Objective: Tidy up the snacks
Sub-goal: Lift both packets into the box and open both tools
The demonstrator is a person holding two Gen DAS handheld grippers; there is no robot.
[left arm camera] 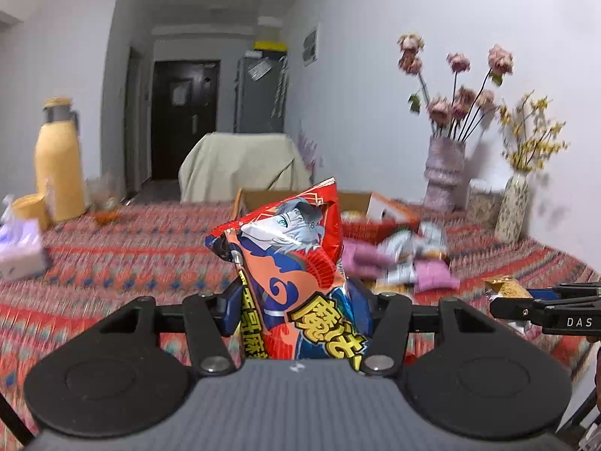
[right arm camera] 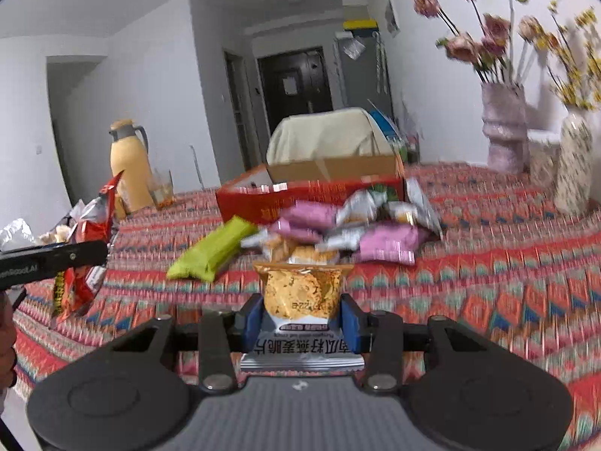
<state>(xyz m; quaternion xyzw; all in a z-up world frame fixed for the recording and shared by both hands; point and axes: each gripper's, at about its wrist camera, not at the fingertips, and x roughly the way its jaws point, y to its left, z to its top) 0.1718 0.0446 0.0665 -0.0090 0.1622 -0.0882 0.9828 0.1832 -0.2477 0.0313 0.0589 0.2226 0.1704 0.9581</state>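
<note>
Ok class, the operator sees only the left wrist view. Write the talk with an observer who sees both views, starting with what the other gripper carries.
Operator: What is the right gripper carrying?
Observer: A cracker packet, clamped between its fingers.
Operator: Is anything hidden behind my red bag?
Observer: A green packet lies on the cloth, at the left end of the snack pile.

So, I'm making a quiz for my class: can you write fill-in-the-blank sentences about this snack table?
The left gripper grips a mostly ___ snack bag.
The right gripper grips an oat crisp packet printed with a golden ___.
The loose green packet lies on the ___.
The cardboard box stands ___ the packet pile.

Missing: red; crisp; tablecloth; behind
</note>
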